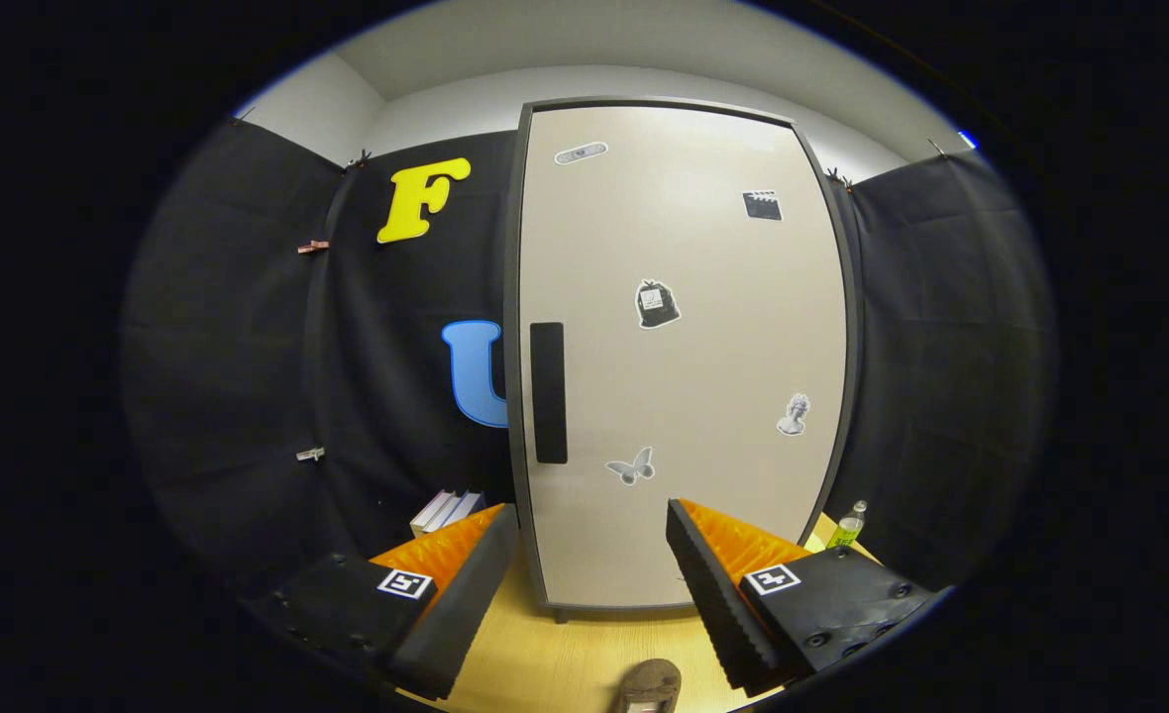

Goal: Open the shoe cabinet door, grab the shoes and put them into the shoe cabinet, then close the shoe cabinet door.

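A tall beige shoe cabinet (684, 347) with a dark frame stands straight ahead on the wooden floor, its door shut. A black vertical handle (548, 392) sits near the door's left edge, and several stickers dot the door. My gripper (592, 594) is open, with nothing between its black and orange fingers (713, 584), and it hangs a short way in front of the cabinet's lower part. The toe of a brown shoe (647, 685) lies on the floor just below and between the fingers.
White books (446, 510) lie on the floor left of the cabinet, beyond the left finger. A small green bottle (848, 525) stands at the cabinet's right foot. Black cloth walls close in on both sides. Pale wooden floor (555, 659) runs between me and the cabinet.
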Available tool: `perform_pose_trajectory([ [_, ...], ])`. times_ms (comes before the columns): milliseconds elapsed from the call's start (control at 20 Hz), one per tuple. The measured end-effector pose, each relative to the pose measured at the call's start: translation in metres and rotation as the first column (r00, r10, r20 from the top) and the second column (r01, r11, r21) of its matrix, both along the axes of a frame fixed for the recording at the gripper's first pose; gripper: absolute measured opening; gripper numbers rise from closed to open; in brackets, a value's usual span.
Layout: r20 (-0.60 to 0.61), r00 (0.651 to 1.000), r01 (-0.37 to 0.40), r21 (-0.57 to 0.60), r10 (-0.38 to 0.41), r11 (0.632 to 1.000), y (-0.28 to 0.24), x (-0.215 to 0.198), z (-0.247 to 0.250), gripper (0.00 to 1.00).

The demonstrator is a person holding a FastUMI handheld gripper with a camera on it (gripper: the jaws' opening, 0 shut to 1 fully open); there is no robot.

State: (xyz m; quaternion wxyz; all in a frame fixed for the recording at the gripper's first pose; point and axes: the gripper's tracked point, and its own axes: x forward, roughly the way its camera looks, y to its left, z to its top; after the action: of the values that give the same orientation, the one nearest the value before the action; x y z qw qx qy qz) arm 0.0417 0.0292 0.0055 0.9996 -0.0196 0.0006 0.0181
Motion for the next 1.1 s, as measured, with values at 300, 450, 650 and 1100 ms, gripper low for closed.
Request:
perform_pose_trajectory([
  [300, 0.022, 0.999, -0.026, 0.010, 0.025, 1.000, 0.023, 0.047, 0.014, 0.98],
  [450, 0.025, 0.999, -0.037, -0.001, 0.037, 0.999, 0.036, 0.073, 0.021, 0.98],
  [650, 0.053, 0.998, -0.026, -0.011, 0.027, 1.000, 0.045, 0.108, 0.033, 0.98],
  [1100, 0.049, 0.999, 0.022, -0.006, -0.022, 1.000, 0.044, 0.151, 0.040, 0.74],
])
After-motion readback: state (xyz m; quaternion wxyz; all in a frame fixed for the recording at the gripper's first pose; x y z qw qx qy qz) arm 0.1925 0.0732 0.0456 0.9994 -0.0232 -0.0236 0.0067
